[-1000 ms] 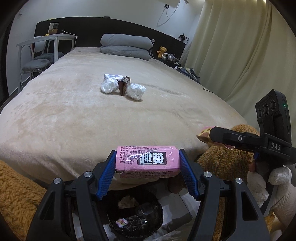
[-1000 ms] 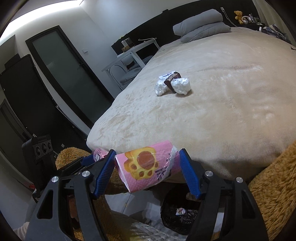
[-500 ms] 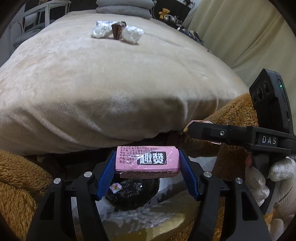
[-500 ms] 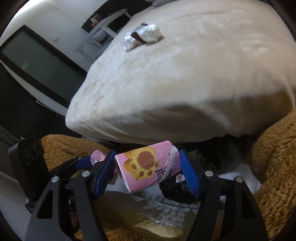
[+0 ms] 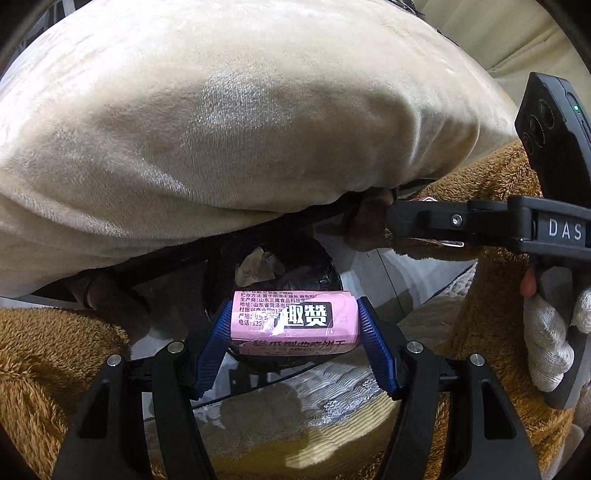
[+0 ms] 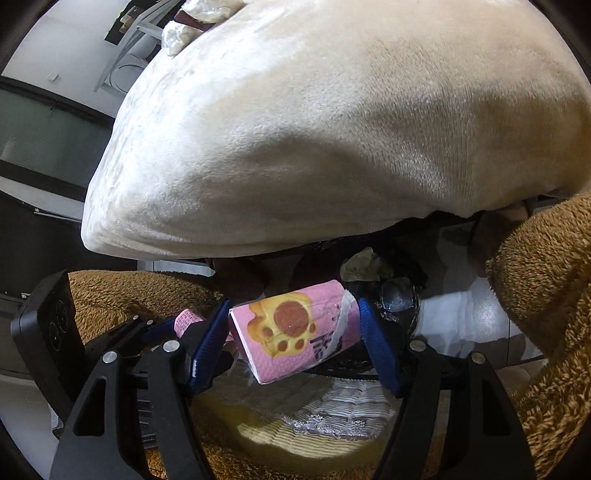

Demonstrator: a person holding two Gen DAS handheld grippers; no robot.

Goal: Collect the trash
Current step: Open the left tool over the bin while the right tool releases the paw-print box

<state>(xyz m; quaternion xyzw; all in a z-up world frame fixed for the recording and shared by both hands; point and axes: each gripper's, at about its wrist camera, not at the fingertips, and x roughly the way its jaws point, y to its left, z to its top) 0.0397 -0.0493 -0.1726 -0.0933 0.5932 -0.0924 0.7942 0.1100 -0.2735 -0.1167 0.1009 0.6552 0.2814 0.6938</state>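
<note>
My left gripper (image 5: 293, 319) is shut on a pink snack packet with black Chinese lettering (image 5: 295, 317), held just above a black-lined trash bin (image 5: 321, 266) on the floor at the foot of the bed. My right gripper (image 6: 293, 325) is shut on a second pink packet with a yellow paw print (image 6: 291, 328), tilted, over the same bin (image 6: 399, 295). The bin holds crumpled paper (image 5: 255, 266) and dark wrappers. The right gripper shows side-on at the right of the left wrist view (image 5: 417, 221). More trash (image 6: 195, 22) lies on the bed top, far off.
The beige bed cover (image 5: 221, 129) bulges over the bin. Brown fluffy fabric (image 5: 33, 369) flanks both sides. A gloved hand (image 5: 546, 332) holds the right gripper's handle. A pale patterned mat (image 6: 332, 413) lies on the floor below the grippers.
Both grippers have sunk from bed height toward the floor and tipped downward, each keeping its pink packet. The bin has come from the frame's bottom to right behind the packets.
</note>
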